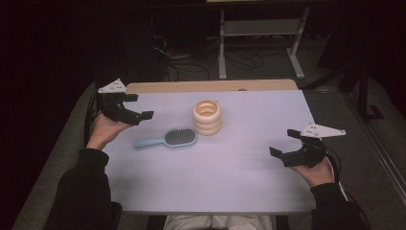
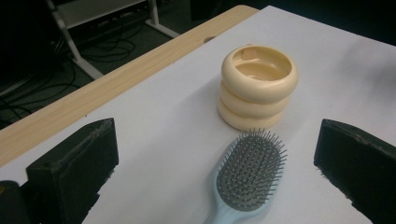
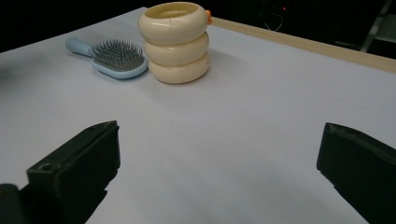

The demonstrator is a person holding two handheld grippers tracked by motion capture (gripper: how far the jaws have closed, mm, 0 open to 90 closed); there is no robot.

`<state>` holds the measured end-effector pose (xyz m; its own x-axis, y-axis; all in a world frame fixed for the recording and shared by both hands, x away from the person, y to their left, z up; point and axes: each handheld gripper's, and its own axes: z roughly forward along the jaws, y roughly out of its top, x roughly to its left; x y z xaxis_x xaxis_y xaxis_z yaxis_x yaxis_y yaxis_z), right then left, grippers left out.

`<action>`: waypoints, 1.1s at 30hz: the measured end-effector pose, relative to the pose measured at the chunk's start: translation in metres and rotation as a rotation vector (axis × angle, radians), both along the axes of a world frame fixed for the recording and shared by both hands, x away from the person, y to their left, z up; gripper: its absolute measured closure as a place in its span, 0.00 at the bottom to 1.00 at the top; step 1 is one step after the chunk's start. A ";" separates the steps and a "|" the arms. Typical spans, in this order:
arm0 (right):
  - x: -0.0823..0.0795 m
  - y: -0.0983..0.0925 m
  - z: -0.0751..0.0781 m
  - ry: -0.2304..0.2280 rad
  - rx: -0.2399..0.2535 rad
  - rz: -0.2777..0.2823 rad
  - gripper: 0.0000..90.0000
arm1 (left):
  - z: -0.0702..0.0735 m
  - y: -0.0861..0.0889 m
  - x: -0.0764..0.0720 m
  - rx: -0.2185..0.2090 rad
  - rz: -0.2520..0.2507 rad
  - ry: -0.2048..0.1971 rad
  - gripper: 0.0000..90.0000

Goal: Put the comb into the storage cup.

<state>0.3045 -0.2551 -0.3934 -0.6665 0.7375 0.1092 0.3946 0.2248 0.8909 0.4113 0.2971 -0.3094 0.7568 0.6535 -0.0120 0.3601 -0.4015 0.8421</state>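
A cream holder [image 1: 207,117] shaped like three stacked rings stands upright near the middle of the white table [image 1: 230,182]; its top is open and looks empty [image 2: 258,74] [image 3: 175,39]. Just left of it lies a light blue hairbrush [image 1: 168,139] with grey bristles facing up [image 2: 248,175] [image 3: 112,58], handle pointing left. My left gripper [image 1: 140,106] hovers open at the table's left edge, aimed at the brush. My right gripper [image 1: 283,142] is open at the right side, nothing between its jaws.
A bare wooden strip [image 1: 210,86] runs along the table's far edge. Beyond it are a white metal rack [image 1: 261,36] and loose cables [image 1: 191,62] on the dark floor. The person's dark sleeves [image 1: 79,191] come in from the bottom corners.
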 end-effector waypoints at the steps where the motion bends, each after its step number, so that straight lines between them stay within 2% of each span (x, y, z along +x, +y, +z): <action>1: 0.000 0.000 0.000 0.001 -0.001 0.001 0.00 | 0.000 0.000 0.000 0.000 0.000 0.000 0.00; 12: 0.001 0.001 -0.001 0.009 -0.006 0.004 0.00 | -0.014 0.003 0.021 0.002 0.038 0.034 0.00; 19: 0.001 0.000 -0.001 0.006 -0.006 0.005 0.00 | -0.025 -0.004 0.032 0.032 0.040 0.065 0.03; 24: 0.001 0.000 -0.002 0.009 -0.009 0.004 0.00 | -0.031 -0.008 0.038 0.077 0.045 0.081 0.12; 31: 0.001 0.001 -0.002 0.010 -0.014 0.004 0.00 | -0.033 -0.007 0.039 0.093 0.034 0.088 0.38; 33: 0.001 0.002 -0.002 0.010 -0.016 0.007 0.00 | -0.034 -0.007 0.038 0.108 0.052 0.073 0.48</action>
<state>0.3054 -0.2535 -0.3952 -0.6702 0.7348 0.1046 0.4022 0.2411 0.8832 0.4496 0.2899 -0.3433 0.7217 0.6922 0.0064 0.4418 -0.4677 0.7656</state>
